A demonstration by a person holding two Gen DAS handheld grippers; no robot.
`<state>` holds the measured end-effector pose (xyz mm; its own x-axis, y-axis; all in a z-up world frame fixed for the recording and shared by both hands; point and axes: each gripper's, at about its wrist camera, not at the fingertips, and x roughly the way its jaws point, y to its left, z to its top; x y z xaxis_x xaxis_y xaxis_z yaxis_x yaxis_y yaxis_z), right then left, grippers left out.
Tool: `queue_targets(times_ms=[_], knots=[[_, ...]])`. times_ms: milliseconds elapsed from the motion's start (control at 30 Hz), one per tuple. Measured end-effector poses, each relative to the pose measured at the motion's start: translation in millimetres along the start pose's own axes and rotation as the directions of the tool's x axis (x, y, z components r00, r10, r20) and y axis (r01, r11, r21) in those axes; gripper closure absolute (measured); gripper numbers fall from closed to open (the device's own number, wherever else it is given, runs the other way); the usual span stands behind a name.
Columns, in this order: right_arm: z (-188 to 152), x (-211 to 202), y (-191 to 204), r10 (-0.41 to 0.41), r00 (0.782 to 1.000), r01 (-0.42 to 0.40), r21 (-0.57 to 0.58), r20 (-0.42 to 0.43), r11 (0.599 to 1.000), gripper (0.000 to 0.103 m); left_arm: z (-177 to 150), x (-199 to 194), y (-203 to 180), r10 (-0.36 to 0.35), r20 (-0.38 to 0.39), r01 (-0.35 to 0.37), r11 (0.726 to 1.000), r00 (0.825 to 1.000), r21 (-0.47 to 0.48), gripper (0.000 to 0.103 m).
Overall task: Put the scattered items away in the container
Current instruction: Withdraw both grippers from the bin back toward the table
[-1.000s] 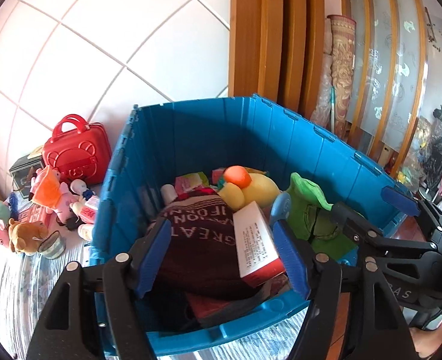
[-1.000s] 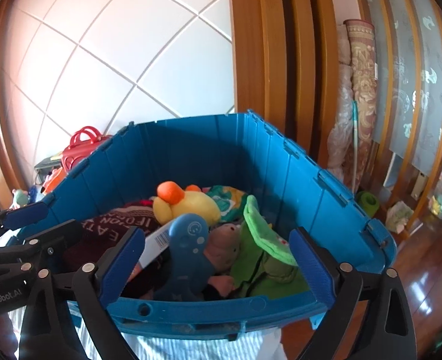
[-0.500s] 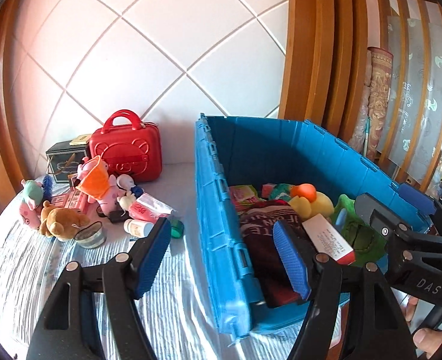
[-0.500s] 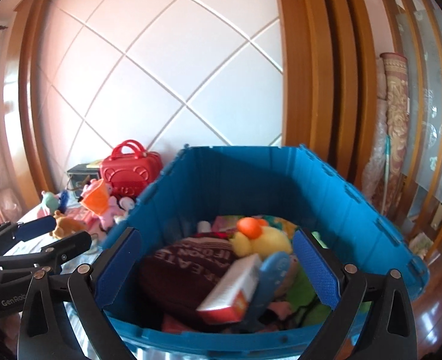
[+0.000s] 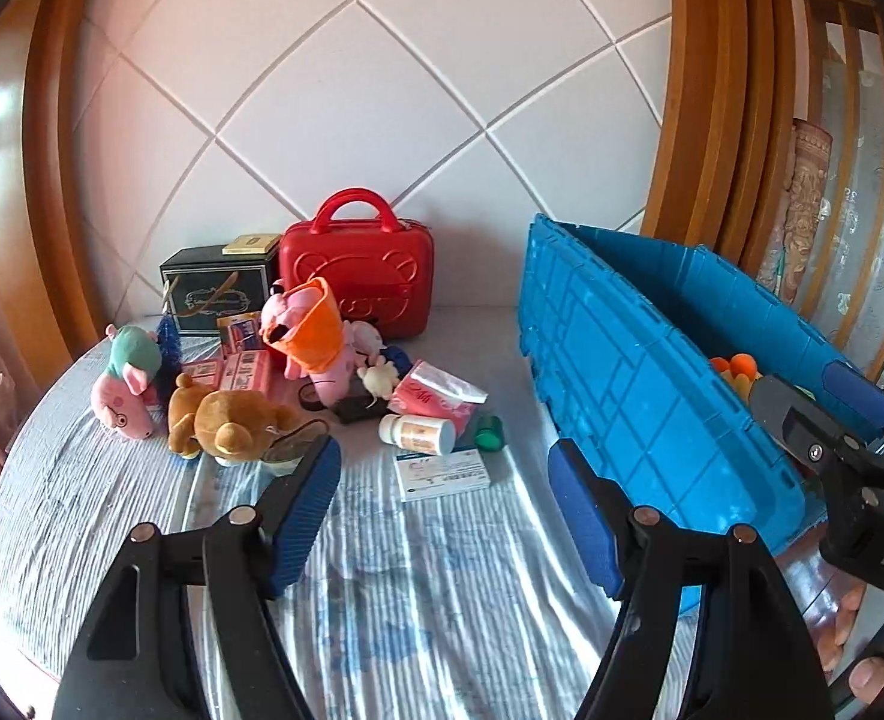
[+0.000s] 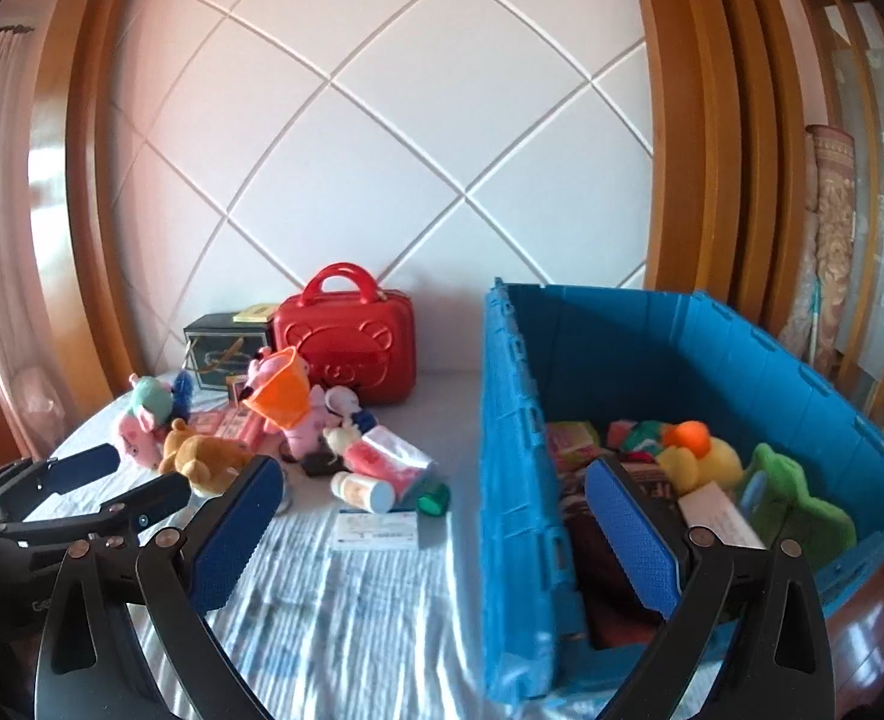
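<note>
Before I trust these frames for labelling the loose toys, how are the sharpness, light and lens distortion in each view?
Left wrist view: strong fisheye bowing of the wooden frame, sun stripes across the bedsheet, brown bear plush fairly sharp. Right wrist view: same barrel bend, blue crate near wall smeared by motion blur, white box inside soft, glare on the floor at lower right.

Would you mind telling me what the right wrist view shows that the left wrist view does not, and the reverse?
Only the right wrist view looks into the blue crate: green plush, white box, dark cloth. Only the left wrist view shows the crate's outer side wall broadly and a person's fingers at lower right. Both share the red case, brown bear, white bottle, flat medicine box and yellow duck, and both grippers, open and empty.
</note>
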<state>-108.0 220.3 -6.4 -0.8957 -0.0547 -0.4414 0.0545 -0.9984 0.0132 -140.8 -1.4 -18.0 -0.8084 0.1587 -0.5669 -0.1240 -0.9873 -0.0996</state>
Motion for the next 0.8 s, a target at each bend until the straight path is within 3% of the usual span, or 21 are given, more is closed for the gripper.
queue_targets(times_ms=[133,333,567,800], knots=[[-9,21,36,0.018,0.998,-0.019,-0.016,-0.055,1.0,0.0,-3,11,40,0.027,-0.042,-0.029,0.999,0.999,-0.037,0.032],[-12,61,57,0.05,0.994,-0.054,-0.037,-0.101,0.998,0.0,-2,33,99,0.113,-0.045,-0.118,0.985,0.993,-0.125,0.032],[-25,136,61,0.153,0.972,-0.152,0.019,-0.181,0.988,0.0,-8,72,156,0.281,-0.136,-0.302,0.94,0.95,-0.162,0.032],[-41,201,87,0.209,0.93,-0.208,0.039,-0.303,0.977,0.0,-23,108,206,0.328,-0.225,-0.374,0.904,0.918,-0.209,0.032]])
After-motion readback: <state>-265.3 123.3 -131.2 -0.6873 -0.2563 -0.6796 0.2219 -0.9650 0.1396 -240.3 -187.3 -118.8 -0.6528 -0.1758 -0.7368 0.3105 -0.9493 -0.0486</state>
